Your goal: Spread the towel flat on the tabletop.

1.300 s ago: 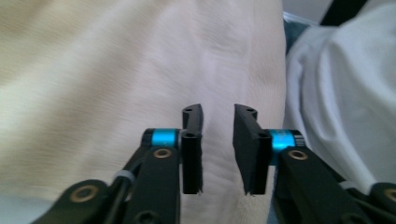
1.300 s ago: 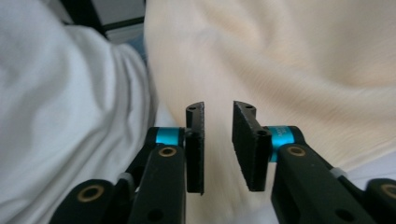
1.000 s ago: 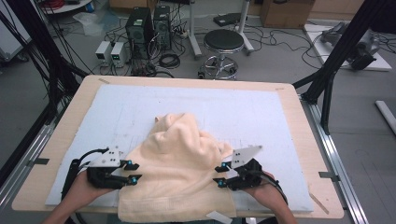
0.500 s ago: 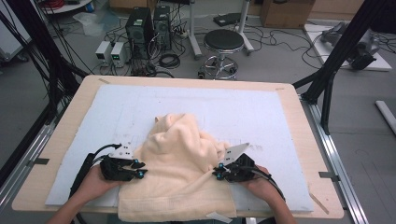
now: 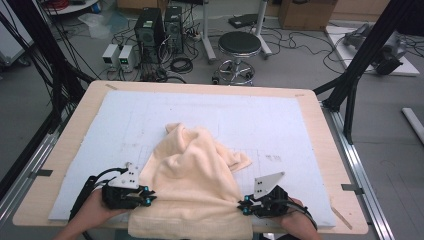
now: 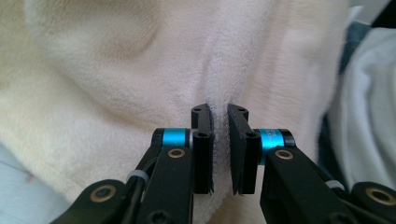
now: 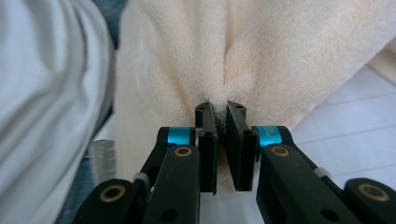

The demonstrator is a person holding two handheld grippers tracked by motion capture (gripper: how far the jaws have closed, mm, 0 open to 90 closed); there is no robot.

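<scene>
A cream towel (image 5: 195,185) lies crumpled on the pale blue mat (image 5: 280,125), with its near part hanging over the table's front edge. My left gripper (image 5: 148,196) pinches the towel's left side; its jaws have just been closing, and a fold of the towel (image 6: 116,70) is squeezed between them at the left gripper (image 6: 220,112). My right gripper (image 5: 243,206) is shut on the towel's right side. In the right gripper view the towel (image 7: 280,56) bunches into a pleat where the right gripper (image 7: 220,109) clamps it.
The mat covers a wooden table (image 5: 327,165) inside a black frame (image 5: 367,50). A round stool (image 5: 239,45), computer towers (image 5: 149,30) and cables stand on the floor beyond. The person's pale clothing (image 7: 42,93) is close behind the towel's hanging edge.
Both grippers have moved toward the table's near edge and closed on the towel's sides. The towel's near part is now drawn taut between them, and a flap shows on its right.
</scene>
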